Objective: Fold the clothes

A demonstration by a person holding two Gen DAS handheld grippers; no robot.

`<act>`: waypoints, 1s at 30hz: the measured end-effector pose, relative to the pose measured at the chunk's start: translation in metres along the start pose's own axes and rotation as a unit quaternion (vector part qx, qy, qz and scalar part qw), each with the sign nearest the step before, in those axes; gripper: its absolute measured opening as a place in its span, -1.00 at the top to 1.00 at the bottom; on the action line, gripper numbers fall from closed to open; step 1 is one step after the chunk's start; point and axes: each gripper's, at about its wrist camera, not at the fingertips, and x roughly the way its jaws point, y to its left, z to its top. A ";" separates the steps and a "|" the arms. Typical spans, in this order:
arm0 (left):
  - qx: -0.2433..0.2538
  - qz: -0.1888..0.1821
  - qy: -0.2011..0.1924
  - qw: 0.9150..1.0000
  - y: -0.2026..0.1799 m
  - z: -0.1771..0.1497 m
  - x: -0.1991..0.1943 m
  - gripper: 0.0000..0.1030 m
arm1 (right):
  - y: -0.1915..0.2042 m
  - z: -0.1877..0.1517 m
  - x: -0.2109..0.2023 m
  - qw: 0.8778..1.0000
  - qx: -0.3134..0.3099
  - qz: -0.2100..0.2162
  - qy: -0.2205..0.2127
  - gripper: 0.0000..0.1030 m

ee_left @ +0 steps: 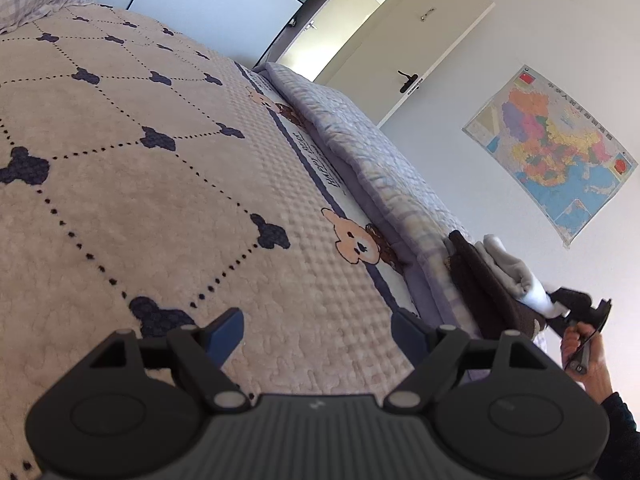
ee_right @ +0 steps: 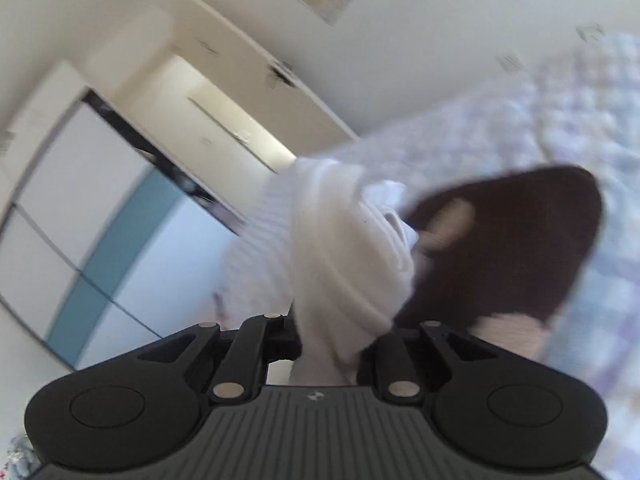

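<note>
A beige fleece bedspread [ee_left: 160,208] printed with dark clover shapes and dotted lines fills most of the left wrist view, with a band of cartoon bears along its far edge. Beside that edge lies a pale lilac checked quilt [ee_left: 384,168], rolled lengthwise. On the wall behind hangs a coloured map [ee_left: 556,152], near an open white door [ee_left: 416,52]. At the near end of the quilt sits a dark brown garment [ee_left: 480,280] with a white garment [ee_left: 516,272] against it. The left gripper [ee_left: 318,330] hovers over the bedspread, its blue-tipped fingers [ee_left: 228,328] spread wide around nothing. The right gripper [ee_right: 336,344] pinches a thick fold of the white garment, which bunches upward from the closed fingers beside the brown one; this view is motion-blurred.
</note>
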 end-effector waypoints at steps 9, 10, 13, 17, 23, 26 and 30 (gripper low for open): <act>0.010 0.046 -0.012 0.999 0.007 -0.004 -0.017 -0.64 | 0.001 0.008 -0.038 0.968 -0.084 -0.165 -0.167 -0.12; 0.006 0.056 -0.011 0.998 0.010 -0.005 -0.018 -0.64 | 0.003 0.006 -0.046 0.959 -0.093 -0.183 -0.195 -0.14; 0.018 0.099 -0.007 0.995 0.014 -0.007 -0.019 -0.81 | 0.011 -0.015 -0.069 0.954 -0.112 -0.156 -0.229 -0.15; 0.025 0.155 -0.022 0.987 0.019 -0.008 -0.021 -0.84 | 0.059 -0.106 -0.088 0.961 -0.169 -0.066 -0.207 -0.37; 0.064 0.243 -0.038 0.967 0.022 -0.010 -0.025 -0.89 | 0.139 -0.281 -0.046 0.954 -0.294 0.055 -0.020 -0.55; 0.081 0.268 -0.035 0.959 0.027 -0.013 -0.023 -0.99 | 0.176 -0.355 -0.007 0.927 -0.361 0.076 0.064 -0.54; 0.097 0.302 -0.033 0.948 0.037 -0.014 -0.015 -0.99 | 0.220 -0.411 0.032 0.905 -0.400 0.097 0.111 -0.54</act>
